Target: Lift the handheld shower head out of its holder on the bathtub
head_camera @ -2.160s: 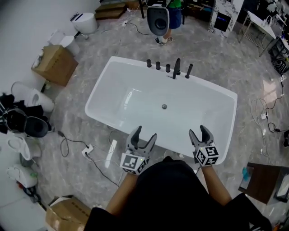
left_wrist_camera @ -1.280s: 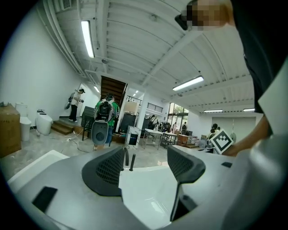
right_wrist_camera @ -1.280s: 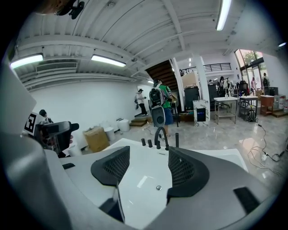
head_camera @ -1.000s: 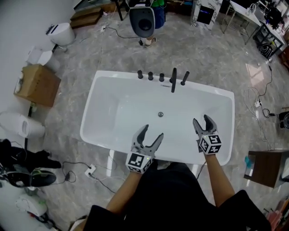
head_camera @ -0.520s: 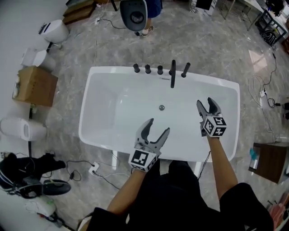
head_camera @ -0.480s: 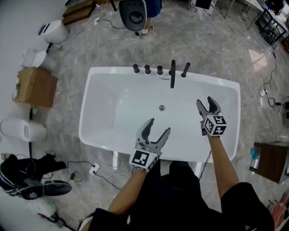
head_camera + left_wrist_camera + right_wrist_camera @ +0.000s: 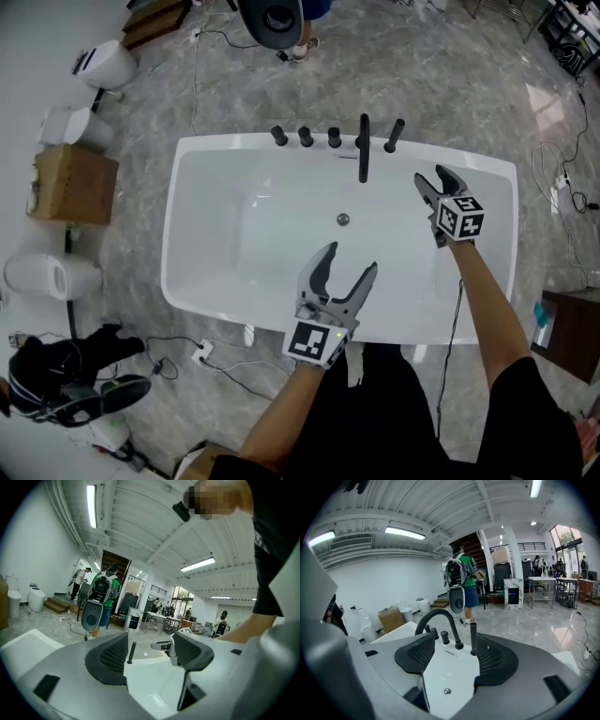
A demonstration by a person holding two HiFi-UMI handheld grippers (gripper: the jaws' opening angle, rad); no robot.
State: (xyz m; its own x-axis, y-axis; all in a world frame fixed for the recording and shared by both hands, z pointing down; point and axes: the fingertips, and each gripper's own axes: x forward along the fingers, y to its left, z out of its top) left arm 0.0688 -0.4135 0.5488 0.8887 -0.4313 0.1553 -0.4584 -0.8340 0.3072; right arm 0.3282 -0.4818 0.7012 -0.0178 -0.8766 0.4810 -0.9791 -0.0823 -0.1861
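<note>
White bathtub (image 7: 202,187) holds nothing but its drain (image 7: 343,219); on the far rim stand three knobs (image 7: 306,137), the arched spout (image 7: 364,150) and, at the right end of the row, the handheld shower head (image 7: 395,135), a dark stick upright in its holder, long axis vertical. Right gripper (image 7: 434,180) is much the nearer, jaws apart and empty, hovering over the tub just short of it (right gripper view has the handheld shower head (image 7: 473,638) dead ahead, close to the right-hand jaw), so probably close in, clamp, lift straight up. Left gripper (image 7: 348,262) hangs over the near rim, jaws wide apart on nothing, well apart from the fixtures.
</note>
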